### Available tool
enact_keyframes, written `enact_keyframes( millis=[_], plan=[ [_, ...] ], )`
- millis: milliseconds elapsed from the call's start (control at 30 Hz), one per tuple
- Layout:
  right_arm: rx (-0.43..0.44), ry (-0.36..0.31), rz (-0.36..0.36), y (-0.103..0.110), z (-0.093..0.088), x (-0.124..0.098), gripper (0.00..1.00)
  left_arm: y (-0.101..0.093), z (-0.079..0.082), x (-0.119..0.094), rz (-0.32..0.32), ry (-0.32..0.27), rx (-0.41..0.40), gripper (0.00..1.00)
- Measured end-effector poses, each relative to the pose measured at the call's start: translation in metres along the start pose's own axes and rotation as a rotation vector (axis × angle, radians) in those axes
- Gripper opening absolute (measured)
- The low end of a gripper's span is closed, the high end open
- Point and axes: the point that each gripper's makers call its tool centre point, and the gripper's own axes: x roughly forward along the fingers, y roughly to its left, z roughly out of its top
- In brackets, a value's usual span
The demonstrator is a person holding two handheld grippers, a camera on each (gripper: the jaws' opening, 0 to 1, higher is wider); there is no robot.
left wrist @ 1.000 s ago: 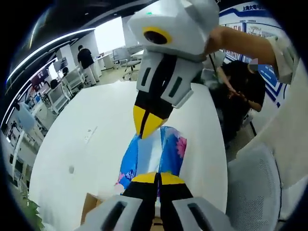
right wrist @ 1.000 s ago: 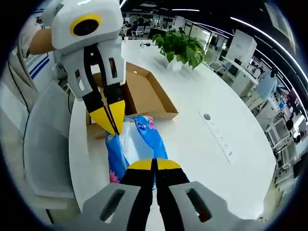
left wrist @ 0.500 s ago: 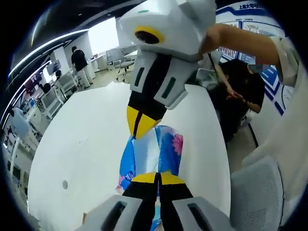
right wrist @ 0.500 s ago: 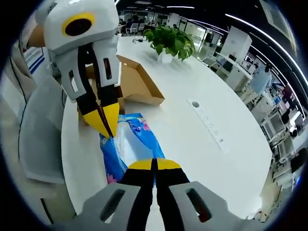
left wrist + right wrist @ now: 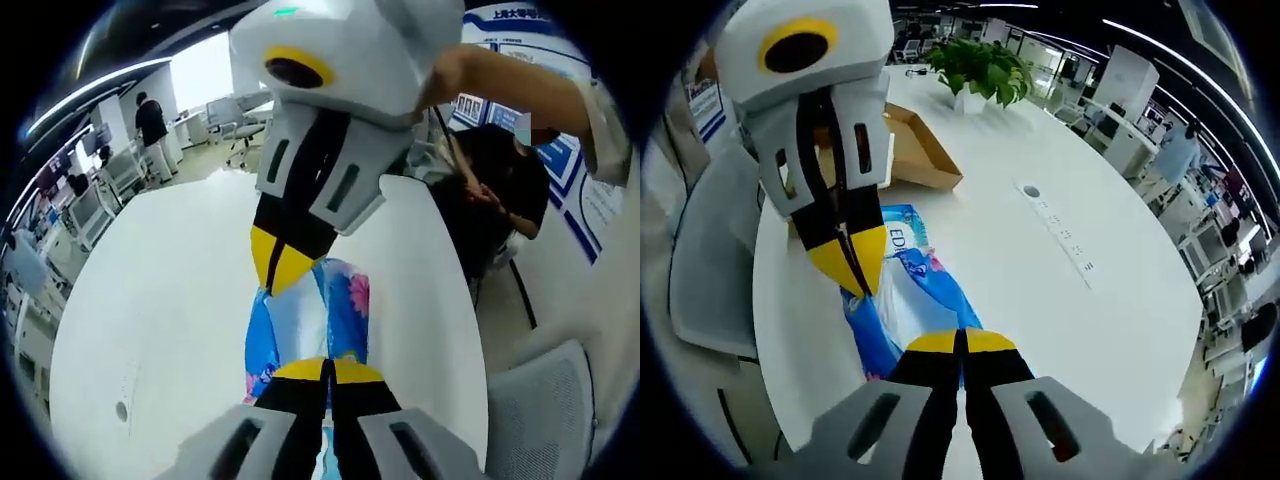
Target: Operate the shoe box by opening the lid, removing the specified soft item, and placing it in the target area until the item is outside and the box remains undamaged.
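- We see the left tongs [image 5: 326, 368] and right tongs [image 5: 960, 342] each clamped on one end of the blue floral pack [image 5: 902, 300], held over the white surface [image 5: 1040, 270].
- Open shoe box [image 5: 915, 150] sits behind, contents hidden.

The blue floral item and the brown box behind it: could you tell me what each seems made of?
The blue floral item looks like glossy plastic film packaging: shiny, printed, creased. The brown box appears to be matte corrugated cardboard, judging by its plain tan flaps.

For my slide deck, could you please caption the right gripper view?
Both claws shut on the blue floral soft pack above the white table, open shoe box behind.
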Motion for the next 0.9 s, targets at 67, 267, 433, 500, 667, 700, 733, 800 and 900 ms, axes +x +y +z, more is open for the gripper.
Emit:
enact_keyframes(
  millis=[67,267,433,500,667,700,733,800,900],
  plan=[
    [0.003,0.004,-0.003,-0.004,-0.005,0.0,0.0,0.001,0.004,0.005,-0.009,-0.001,-0.002,0.0],
    [0.012,0.016,-0.018,-0.016,-0.021,-0.001,0.0,0.006,0.013,0.021,-0.026,-0.002,-0.008,0.0],
    [0.014,0.029,-0.024,-0.021,-0.034,0.001,0.0,0.004,0.017,0.036,-0.047,0.002,-0.014,0.0],
    [0.011,0.036,-0.024,-0.023,-0.04,0.002,0.0,0.004,0.018,0.042,-0.05,0.004,-0.015,0.0],
    [0.015,0.053,-0.025,-0.027,-0.054,0.007,0.0,0.004,0.019,0.057,-0.072,0.012,-0.024,0.0],
    [0.017,0.058,-0.023,-0.027,-0.057,0.008,0.0,0.003,0.019,0.061,-0.076,0.016,-0.022,0.0],
    [0.017,0.062,-0.022,-0.027,-0.06,0.009,0.0,0.003,0.018,0.063,-0.079,0.02,-0.02,0.0],
    [0.017,0.069,-0.024,-0.028,-0.066,0.013,0.0,0.002,0.017,0.067,-0.086,0.024,-0.021,0.0],
    [0.028,0.076,-0.026,-0.03,-0.074,0.017,0.0,0.001,0.015,0.076,-0.099,0.031,-0.025,0.0]
  ],
)
